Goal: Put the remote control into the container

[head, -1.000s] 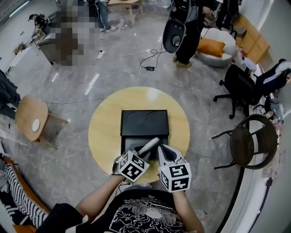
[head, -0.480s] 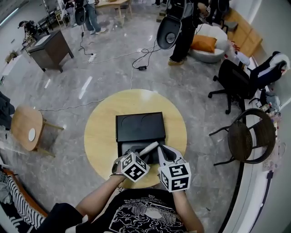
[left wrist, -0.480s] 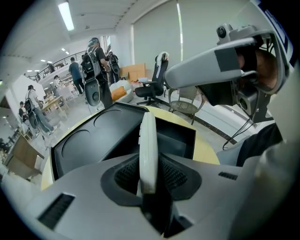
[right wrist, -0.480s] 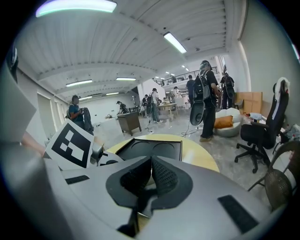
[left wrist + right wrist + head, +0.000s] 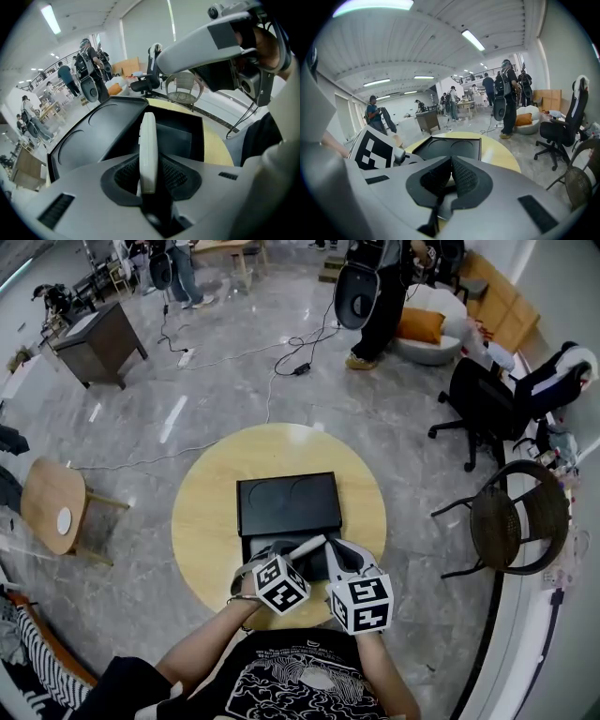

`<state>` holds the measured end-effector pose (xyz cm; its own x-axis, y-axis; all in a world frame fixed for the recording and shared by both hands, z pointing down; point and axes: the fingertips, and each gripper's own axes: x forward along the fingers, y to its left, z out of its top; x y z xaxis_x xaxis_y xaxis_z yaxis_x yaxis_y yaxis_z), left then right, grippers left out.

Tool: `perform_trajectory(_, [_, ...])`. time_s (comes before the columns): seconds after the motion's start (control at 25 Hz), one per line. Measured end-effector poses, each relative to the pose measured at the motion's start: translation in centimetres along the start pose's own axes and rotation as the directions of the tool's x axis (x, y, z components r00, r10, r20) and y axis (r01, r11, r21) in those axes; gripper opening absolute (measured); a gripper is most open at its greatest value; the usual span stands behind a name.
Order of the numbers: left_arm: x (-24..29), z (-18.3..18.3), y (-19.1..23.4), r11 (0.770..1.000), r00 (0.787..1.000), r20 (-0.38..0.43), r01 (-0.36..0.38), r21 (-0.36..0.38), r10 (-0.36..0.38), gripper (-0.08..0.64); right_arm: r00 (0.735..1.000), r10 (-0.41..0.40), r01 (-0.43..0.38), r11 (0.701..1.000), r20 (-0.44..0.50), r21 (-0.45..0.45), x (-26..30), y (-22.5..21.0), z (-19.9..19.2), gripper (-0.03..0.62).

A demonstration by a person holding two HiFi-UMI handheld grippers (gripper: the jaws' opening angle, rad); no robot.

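The left gripper point(image 5: 149, 174) is clamped on the white remote point(image 5: 148, 145), which stands edge-on between the pads and sticks out over the open well of the black container point(image 5: 288, 502) on the round table point(image 5: 211, 521). Whether the remote's tip touches the container I can't quite tell. The right gripper point(image 5: 450, 176) sits just beside it, jaws closed together on nothing.
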<state>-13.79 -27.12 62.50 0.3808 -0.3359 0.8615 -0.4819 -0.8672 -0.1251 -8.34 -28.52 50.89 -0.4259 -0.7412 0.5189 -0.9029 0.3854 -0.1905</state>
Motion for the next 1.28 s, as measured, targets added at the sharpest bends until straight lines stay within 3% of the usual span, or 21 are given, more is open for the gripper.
perform_trajectory(0.44, [0.7, 0.2, 0.3, 0.999, 0.999, -0.041, 0.008, 0.049, -0.006, 0.112, 1.0, 0.002, -0.002, 1.0, -0.013, 0.002, 0.6, -0.8, 0.6, 0.023])
perform_trajectory(0.92, [1.1, -0.1, -0.7, 0.998, 0.998, -0.02, 0.067, 0.013, -0.067, 0.118, 1.0, 0.007, -0.007, 1.0, -0.008, -0.008, 0.7, -1.0, 0.4, 0.023])
perform_trajectory(1.28, [-0.3, 1.1, -0.4, 0.997, 0.997, 0.035, 0.064, -0.041, -0.063, 0.152, 1.0, 0.025, -0.025, 1.0, -0.004, -0.015, 0.3, -0.7, 1.0, 0.023])
